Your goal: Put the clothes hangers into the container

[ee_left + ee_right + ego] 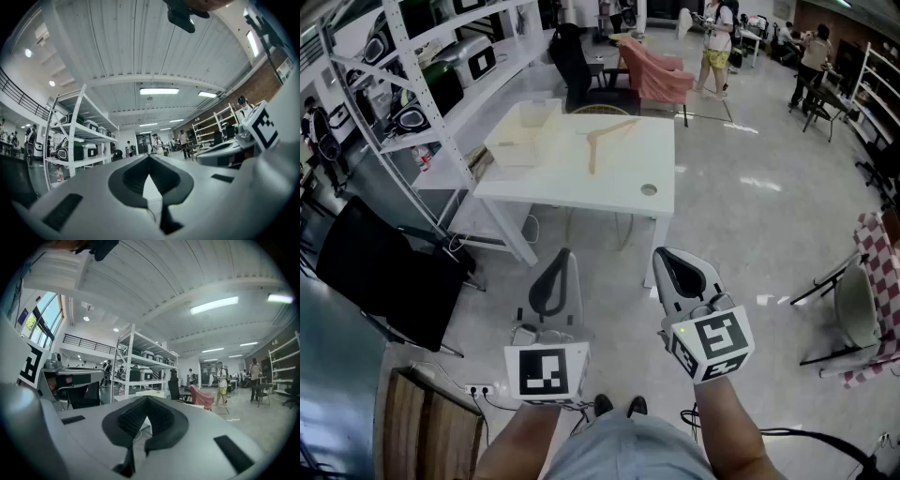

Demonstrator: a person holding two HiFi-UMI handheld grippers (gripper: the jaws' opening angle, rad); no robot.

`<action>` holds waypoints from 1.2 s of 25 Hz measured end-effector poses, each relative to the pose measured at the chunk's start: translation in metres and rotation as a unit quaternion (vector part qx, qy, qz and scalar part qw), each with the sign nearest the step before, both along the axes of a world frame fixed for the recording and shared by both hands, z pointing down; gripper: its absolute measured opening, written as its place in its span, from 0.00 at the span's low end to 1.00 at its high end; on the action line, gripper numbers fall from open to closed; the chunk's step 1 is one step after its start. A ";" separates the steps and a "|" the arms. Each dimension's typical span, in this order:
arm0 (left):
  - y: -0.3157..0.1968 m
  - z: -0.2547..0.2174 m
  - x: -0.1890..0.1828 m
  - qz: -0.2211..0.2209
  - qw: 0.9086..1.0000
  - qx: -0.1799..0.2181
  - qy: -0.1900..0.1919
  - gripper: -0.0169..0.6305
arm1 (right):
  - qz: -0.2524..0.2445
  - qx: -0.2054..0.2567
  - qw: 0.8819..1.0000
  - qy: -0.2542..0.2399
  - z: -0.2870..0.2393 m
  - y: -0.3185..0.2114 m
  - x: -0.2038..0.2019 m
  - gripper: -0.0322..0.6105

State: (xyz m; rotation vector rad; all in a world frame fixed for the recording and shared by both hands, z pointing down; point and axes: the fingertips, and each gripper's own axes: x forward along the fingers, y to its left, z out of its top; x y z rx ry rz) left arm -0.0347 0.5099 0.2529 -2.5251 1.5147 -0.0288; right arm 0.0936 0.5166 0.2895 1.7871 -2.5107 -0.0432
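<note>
Fingers [551, 286] of the left gripper [563, 255] are pressed together with nothing between them. The right gripper [664, 255] is likewise closed and empty. Both are held low over the floor [741, 244], well short of the white worktop [581, 183]. A wooden clothes hanger [605, 141] lies flat on that worktop, near a pale open container [525, 131] at its left end.

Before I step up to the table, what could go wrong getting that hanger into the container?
Both the left gripper and right gripper are shut and empty; reaching in closed could shove the hanger along the table.
The container sits at the table's left edge; a bump might push it off.
A power strip and cables lie on the floor by your feet: a possible trip.
</note>
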 end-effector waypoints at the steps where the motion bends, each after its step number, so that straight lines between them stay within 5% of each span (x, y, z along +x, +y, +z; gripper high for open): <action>1: 0.000 0.000 0.002 -0.001 1.000 -0.002 0.002 0.04 | 0.000 0.000 1.000 0.000 0.000 0.000 0.002 0.07; 19: -0.003 0.006 0.034 -0.022 1.000 -0.002 0.000 0.04 | -0.026 -0.002 0.999 -0.019 0.004 -0.009 0.034 0.07; 30: -0.085 0.030 0.020 -0.019 0.999 -0.024 0.013 0.04 | -0.018 -0.026 0.999 -0.007 0.027 -0.090 0.023 0.07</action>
